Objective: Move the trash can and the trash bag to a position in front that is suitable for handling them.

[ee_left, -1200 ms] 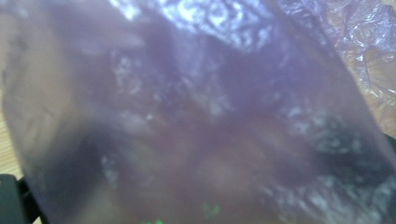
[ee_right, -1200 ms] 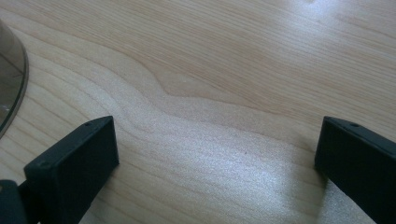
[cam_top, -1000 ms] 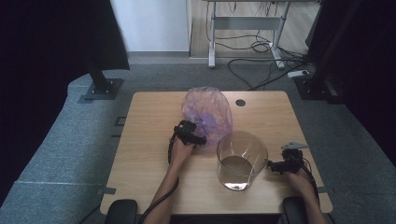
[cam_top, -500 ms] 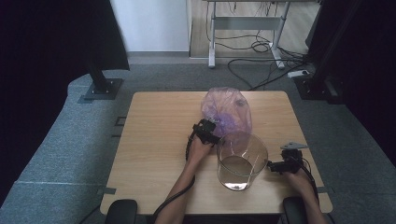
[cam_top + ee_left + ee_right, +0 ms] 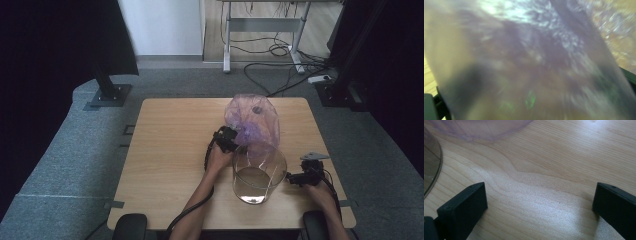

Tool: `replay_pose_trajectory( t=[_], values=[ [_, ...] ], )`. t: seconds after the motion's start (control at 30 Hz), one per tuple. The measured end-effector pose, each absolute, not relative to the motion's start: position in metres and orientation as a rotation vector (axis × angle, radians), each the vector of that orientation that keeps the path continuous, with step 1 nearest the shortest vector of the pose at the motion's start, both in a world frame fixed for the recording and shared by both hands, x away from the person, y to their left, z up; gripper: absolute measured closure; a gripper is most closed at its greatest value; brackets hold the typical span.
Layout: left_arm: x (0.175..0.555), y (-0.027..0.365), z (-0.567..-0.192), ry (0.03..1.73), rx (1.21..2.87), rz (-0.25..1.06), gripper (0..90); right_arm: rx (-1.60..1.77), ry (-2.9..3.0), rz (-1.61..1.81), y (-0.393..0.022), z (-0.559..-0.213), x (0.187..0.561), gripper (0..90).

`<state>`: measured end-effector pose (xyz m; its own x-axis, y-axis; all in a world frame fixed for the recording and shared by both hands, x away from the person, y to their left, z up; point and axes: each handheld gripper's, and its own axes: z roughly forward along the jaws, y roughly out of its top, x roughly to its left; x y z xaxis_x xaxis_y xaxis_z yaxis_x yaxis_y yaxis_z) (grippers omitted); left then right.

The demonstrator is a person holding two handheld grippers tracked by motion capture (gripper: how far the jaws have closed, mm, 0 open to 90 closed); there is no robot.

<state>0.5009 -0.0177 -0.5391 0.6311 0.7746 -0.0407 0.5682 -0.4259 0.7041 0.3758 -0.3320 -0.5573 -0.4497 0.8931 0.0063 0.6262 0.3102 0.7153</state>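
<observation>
A crumpled purple see-through plastic bag (image 5: 252,122) hangs above the wooden table (image 5: 170,150), its lower part draped at the far rim of a clear round container (image 5: 259,172). My left gripper (image 5: 231,140) is shut on the bag's left side, just beyond the container. In the left gripper view the blurred bag (image 5: 529,62) covers the jaws. My right gripper (image 5: 295,178) rests on the table right of the container, open. In the right gripper view its jaws (image 5: 539,205) stand wide apart over bare wood, with the container's edge (image 5: 430,167) at left and the bag's hem (image 5: 481,128) above.
A round hole (image 5: 257,109) in the tabletop shows through the bag near the far edge. On the floor behind stand a black stand base (image 5: 111,94), desk legs (image 5: 227,45) with loose cables (image 5: 280,50), and a power strip (image 5: 320,79).
My left gripper has carried the bag to the right and nearer, from the table's middle to the container's far rim. The right gripper has stayed still.
</observation>
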Motion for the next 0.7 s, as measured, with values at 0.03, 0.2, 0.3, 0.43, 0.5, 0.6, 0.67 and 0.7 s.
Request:
replay_pose_trajectory(
  t=[0.03, 0.2, 0.3, 0.43, 0.5, 0.6, 0.67, 0.7],
  values=[
    [0.500, -0.015, -0.535, 1.041, 2.147, 0.389, 0.0, 1.356, 2.189, 0.926, -0.332, -0.557, 0.376, 0.0],
    [0.491, -0.003, -0.515, 1.035, 2.114, 0.423, 0.0, 1.376, 2.173, 0.941, -0.335, -0.554, 0.376, 0.0],
    [0.487, 0.006, -0.505, 1.036, 2.110, 0.441, 0.0, 1.400, 2.157, 0.954, -0.339, -0.548, 0.378, 0.0],
    [0.478, 0.020, -0.493, 1.050, 2.100, 0.465, 0.0, 1.371, 2.133, 0.972, -0.338, -0.534, 0.383, 0.0],
    [0.474, 0.026, -0.489, 1.057, 2.093, 0.474, 0.0, 1.354, 2.135, 0.969, -0.335, -0.526, 0.387, 0.0],
    [0.467, 0.036, -0.484, 1.071, 2.087, 0.491, 0.0, 1.333, 2.133, 0.966, -0.331, -0.514, 0.396, 0.0],
    [0.461, 0.043, -0.480, 1.081, 2.076, 0.497, 0.0, 1.332, 2.135, 0.966, -0.330, -0.511, 0.399, 0.0],
    [0.459, 0.047, -0.479, 1.086, 2.072, 0.503, 0.0, 1.326, 2.138, 0.968, -0.327, -0.505, 0.404, 0.0]
  ],
)
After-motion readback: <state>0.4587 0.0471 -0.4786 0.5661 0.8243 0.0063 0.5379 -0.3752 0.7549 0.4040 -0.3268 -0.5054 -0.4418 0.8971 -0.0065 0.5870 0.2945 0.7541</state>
